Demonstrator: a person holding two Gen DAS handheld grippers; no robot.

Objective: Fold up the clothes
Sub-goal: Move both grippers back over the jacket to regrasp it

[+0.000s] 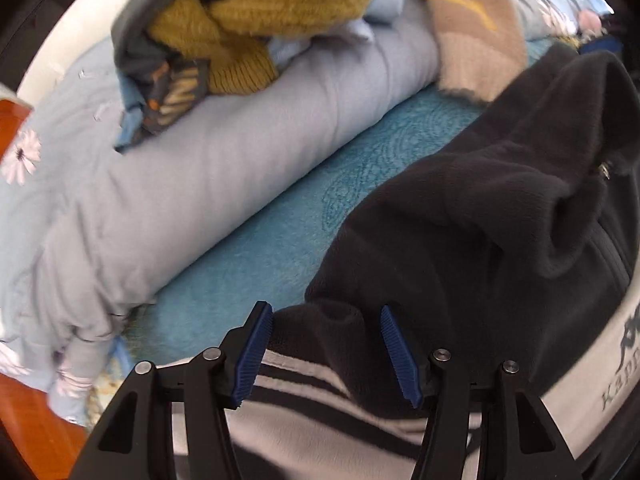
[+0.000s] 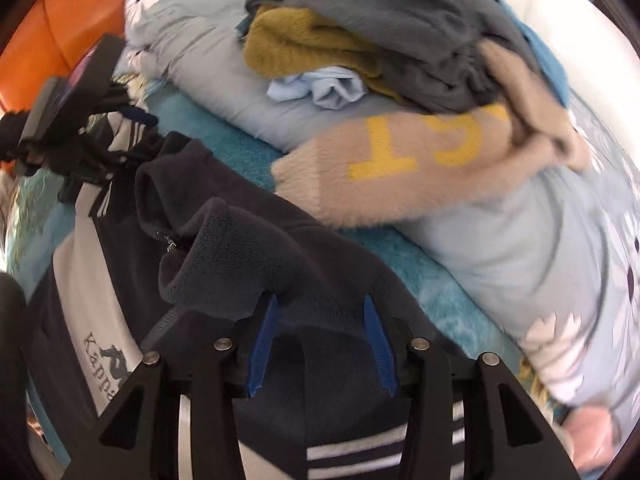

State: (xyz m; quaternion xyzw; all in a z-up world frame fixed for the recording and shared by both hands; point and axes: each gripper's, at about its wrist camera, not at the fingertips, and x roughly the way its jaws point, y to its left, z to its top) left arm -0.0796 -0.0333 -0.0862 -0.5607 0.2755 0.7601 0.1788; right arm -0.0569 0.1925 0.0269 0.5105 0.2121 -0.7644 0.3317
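Left claw: we see the left claw (image 1: 326, 350) at the bottom centre of the left wrist view, its blue pads spread wide with a fold of the dark fleece jacket (image 1: 480, 208) bunched between them; whether a pad presses the cloth we cannot tell.
Right claw: the right claw (image 2: 322, 346) sits bottom centre of the right wrist view, also wide, jacket fabric lying between its pads.
Task's thing: the jacket fills the right and lower part of the left view, on a teal blanket (image 1: 256, 240) (its lettering is cut off by the frame edge).
Zip: a small pull (image 2: 173, 245) shows left of centre in the right view, blurred.
Pile: a mustard knit (image 1: 256, 20), a grey garment (image 2: 400, 28) and a beige sweater (image 2: 400, 160) lie heaped on a pale blue duvet (image 1: 200, 168) across the top of both views; the yellow letters are only partly readable.
Upper left of the right view: the other claw's dark frame (image 2: 76, 112), too blurred for detail.
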